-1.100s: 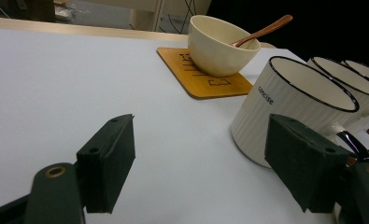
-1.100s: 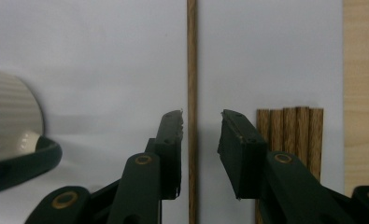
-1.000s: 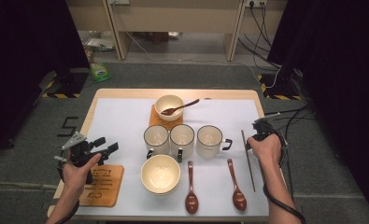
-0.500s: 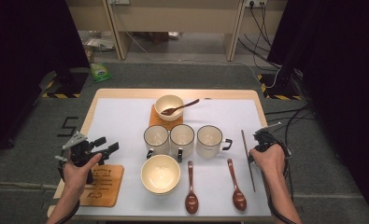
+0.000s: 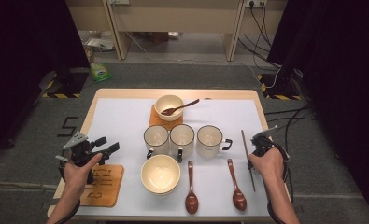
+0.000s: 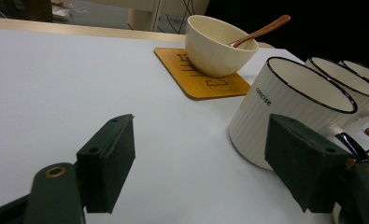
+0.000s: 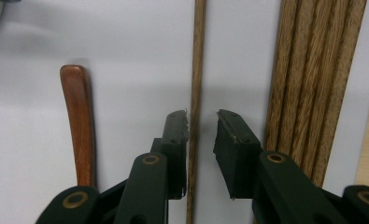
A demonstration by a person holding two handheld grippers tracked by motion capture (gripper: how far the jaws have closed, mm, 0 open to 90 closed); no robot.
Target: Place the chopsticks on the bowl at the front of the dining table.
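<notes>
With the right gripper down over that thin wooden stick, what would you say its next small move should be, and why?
Probably close the jaws. In the right gripper view, the right gripper has its jaws open on either side of the thin wooden stick, which lies flat on the white mat and runs between them, nearer the left jaw. Closing should grip it; a slight shift to centre it first may help.

Right gripper (image 7: 202,119) — lower, astride chopstick (image 7: 194,93)
</notes>
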